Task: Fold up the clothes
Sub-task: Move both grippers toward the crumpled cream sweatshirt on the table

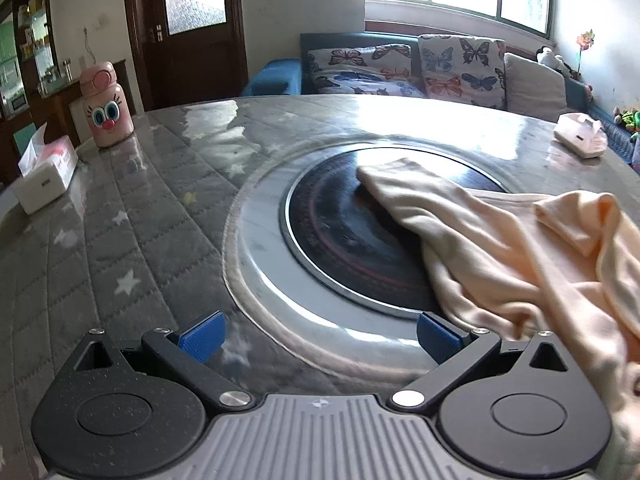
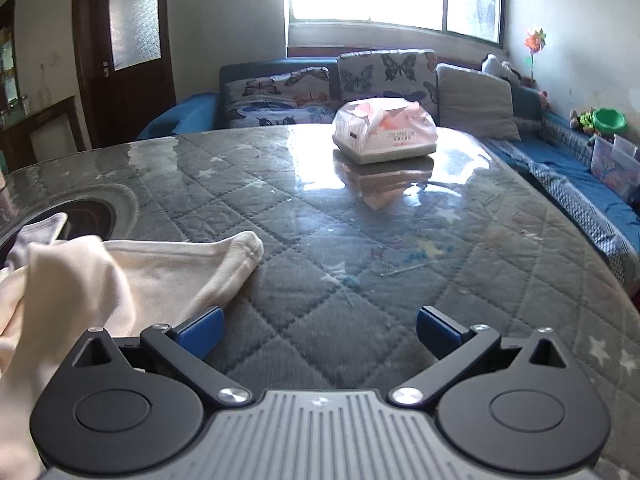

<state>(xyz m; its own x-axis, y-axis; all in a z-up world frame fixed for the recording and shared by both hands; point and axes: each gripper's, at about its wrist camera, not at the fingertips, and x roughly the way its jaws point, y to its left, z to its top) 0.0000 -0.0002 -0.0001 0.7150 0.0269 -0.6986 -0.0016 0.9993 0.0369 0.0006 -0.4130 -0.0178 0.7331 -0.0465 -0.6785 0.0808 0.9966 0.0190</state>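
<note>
A pale peach garment [image 1: 516, 256] lies crumpled on the round table, one sleeve stretched over the dark round hob [image 1: 340, 236] set in the table's middle. My left gripper [image 1: 320, 338] is open above the hob's near rim, and the cloth lies just beyond its right blue pad [image 1: 434, 338]. In the right wrist view the same garment [image 2: 132, 276] looks cream and fills the left side, a cuffed sleeve end [image 2: 244, 252] pointing right. My right gripper [image 2: 320, 334] stands open over the quilted cover, with the cloth beside its left pad [image 2: 202, 332]. Nothing sits between either pair of fingers.
A pink cartoon-faced bottle [image 1: 106, 110] and a white tissue box [image 1: 46, 176] stand at the table's far left. A pink-and-white tissue pack [image 2: 384, 130] sits at the far side. The glossy quilted grey cover [image 2: 360, 248] spreads to the right. A blue sofa [image 2: 560, 152] with butterfly cushions lies beyond.
</note>
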